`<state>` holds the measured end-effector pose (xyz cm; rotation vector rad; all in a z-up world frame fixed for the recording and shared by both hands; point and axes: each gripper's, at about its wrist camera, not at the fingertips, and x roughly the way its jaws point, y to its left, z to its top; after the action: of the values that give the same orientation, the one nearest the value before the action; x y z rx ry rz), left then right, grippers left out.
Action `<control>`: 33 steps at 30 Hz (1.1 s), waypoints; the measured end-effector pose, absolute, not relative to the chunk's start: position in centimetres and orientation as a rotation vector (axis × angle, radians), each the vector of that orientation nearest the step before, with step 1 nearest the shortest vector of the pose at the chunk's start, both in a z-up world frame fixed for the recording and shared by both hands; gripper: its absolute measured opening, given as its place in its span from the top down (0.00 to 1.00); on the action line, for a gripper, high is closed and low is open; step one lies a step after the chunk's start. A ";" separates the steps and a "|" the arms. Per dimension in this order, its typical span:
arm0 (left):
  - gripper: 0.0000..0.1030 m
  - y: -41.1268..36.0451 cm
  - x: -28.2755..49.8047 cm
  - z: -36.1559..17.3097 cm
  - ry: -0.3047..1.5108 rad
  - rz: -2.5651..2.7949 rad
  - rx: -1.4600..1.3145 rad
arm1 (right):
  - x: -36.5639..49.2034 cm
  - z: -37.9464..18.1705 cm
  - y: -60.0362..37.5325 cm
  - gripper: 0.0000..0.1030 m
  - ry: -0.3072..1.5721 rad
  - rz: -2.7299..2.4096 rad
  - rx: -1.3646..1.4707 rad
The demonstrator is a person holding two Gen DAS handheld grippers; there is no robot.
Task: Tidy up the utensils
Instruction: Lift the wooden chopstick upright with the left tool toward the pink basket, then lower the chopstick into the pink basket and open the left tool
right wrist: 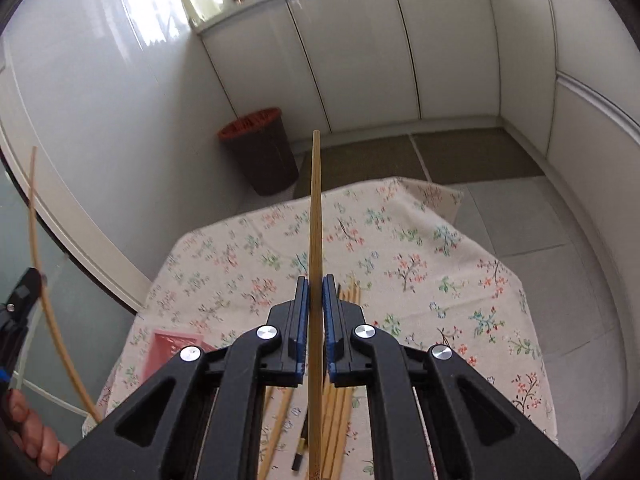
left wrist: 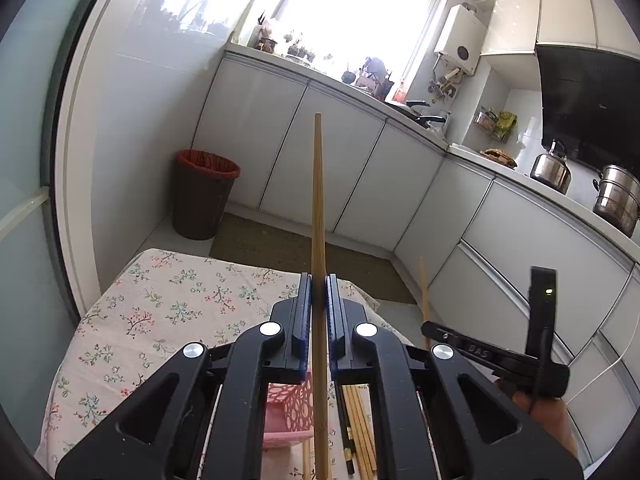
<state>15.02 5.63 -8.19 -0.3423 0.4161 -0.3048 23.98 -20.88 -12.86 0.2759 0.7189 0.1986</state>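
While each gripper, left gripper (left wrist: 319,300) and right gripper (right wrist: 316,304), clamps one bamboo chopstick (left wrist: 318,200), keep both level; lower them together into the pink basket (left wrist: 286,420).

A round dark-brown waste bin with a red liner (left wrist: 205,194) stands on the floor at about ten o'clock in the left wrist view, against the white tiled wall (left wrist: 132,128). A brown woven floor mat (right wrist: 420,156) lies just beside it, along the white cabinet doors (left wrist: 280,140). At three o'clock a steel kettle (left wrist: 551,168) and a steel stockpot (left wrist: 618,204) sit near each other on the pale countertop (left wrist: 520,178). At twelve o'clock, small potted plants (left wrist: 298,48) line the bright windowsill. A white water heater (left wrist: 460,38) hangs at one o'clock.
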 end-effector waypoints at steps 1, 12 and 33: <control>0.94 5.6 15.2 -8.3 0.405 -0.302 -0.340 | 23.5 -12.0 -20.6 0.93 0.668 0.213 0.286; 0.94 4.6 17.9 -11.3 0.455 -0.225 -0.211 | 22.2 -10.1 -17.8 0.93 0.430 0.301 0.312; 0.63 6.0 18.9 -10.9 0.723 -0.242 -0.175 | 21.3 -11.3 -13.8 0.93 0.281 0.317 0.375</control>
<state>18.91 5.96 -10.90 -0.1751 0.7226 -0.2418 21.28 -13.83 -11.33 0.3753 0.2813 0.3168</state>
